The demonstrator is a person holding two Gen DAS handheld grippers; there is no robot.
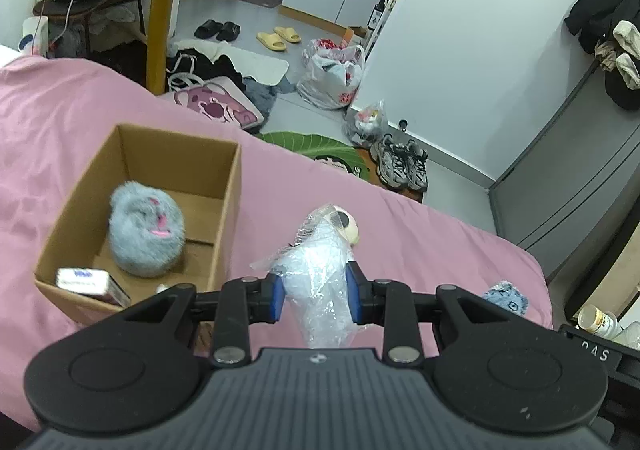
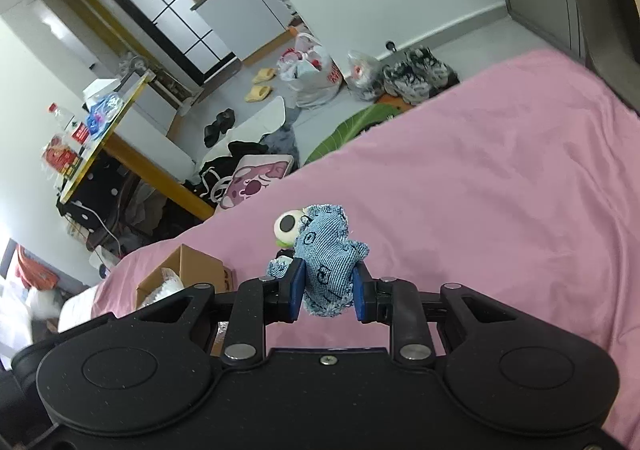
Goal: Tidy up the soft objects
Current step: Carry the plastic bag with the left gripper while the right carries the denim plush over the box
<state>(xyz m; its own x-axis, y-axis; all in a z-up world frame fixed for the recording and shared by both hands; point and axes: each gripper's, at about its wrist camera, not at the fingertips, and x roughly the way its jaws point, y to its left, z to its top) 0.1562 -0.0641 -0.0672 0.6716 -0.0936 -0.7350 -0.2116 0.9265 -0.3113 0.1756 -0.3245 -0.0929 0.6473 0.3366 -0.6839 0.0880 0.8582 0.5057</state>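
Soft toy in clear plastic wrap [image 1: 320, 274] pinched between left gripper [image 1: 316, 296] blue fingers [image 1: 278, 298], closed on crinkly film, toy head with round eye poking out ahead of fingertips. Held above pink bed [image 1: 400, 226], not yet over cardboard box [image 1: 228, 209], which sits ahead-left of fingers. Box already holds grey fluffy plush [image 1: 146, 234] plus small white carton [image 1: 86, 281] at near corner.

Right gripper [image 2: 327, 292] closed on denim fabric toy [image 2: 326, 262], fingers [image 2: 297, 290] squeezing lower half, top half sticking up ahead of fingertips. Round-eyed toy head [image 2: 289, 228] visible just beyond denim, likely left-hand item. Box [image 2: 192, 270] seen left of right fingers.

Probable step: drop wrapped toy into box. Tips:
- Swing left until fingertips sit over free space beyond plush, near right-hand wall of box
- Keep squeeze firm during transit; film slippery, grip on wrap rather than toy body, so slide-out possible
- Lower below rim before opening, else light package may bounce off plush or catch wall
- Open wide; wrap may cling to pads
- Keep right gripper clear, well right of box, until left exits; then bring denim toy in same way

Second blue denim piece [image 1: 506, 296] lying on bed right of left fingers, likely the one in right grip; cannot confirm
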